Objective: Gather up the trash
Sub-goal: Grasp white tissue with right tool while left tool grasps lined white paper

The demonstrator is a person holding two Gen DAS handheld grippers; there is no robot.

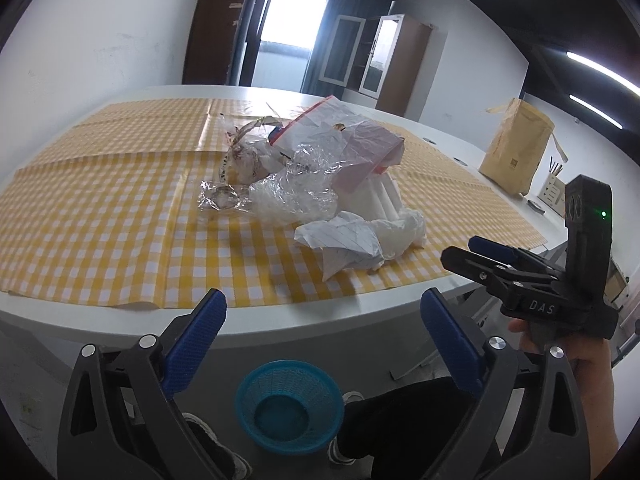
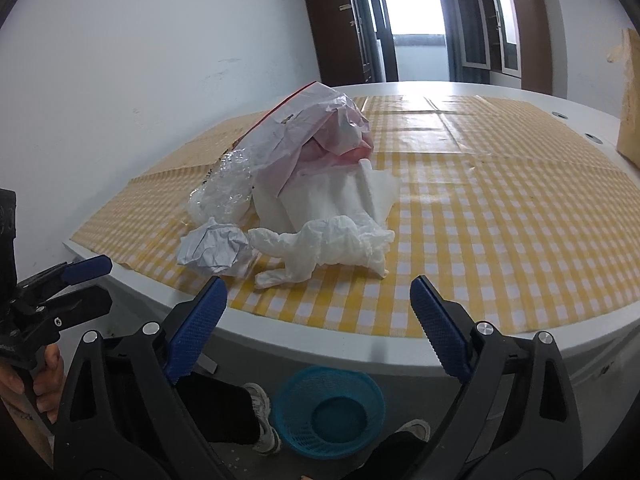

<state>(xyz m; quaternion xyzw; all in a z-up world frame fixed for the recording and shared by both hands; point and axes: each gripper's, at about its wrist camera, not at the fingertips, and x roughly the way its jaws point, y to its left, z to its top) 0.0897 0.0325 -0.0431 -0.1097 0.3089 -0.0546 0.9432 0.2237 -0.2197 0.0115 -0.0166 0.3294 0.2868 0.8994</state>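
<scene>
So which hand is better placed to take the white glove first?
Probably the right. The right tool is open and faces the white glove at the near edge; from the left tool, also open, crumpled paper lies in front.

Each gripper is built of matte black plastic arms that widen into triangular cut-out frames, with round silver bolt heads at the pivots. The left gripper [image 1: 322, 312] carries two fingers faced with blue, finely ribbed pads [image 1: 196, 336], and the right gripper [image 2: 318, 300] has the same blue textured pads [image 2: 438, 328] with a toothed edge. Seen from the left wrist camera, the right gripper's black body bears the raised letters "DAS", small screws, and an upright black housing with a green light. The person wears dark trousers [image 1: 400, 428] and white sneakers [image 2: 262, 420] with dark trim.
</scene>
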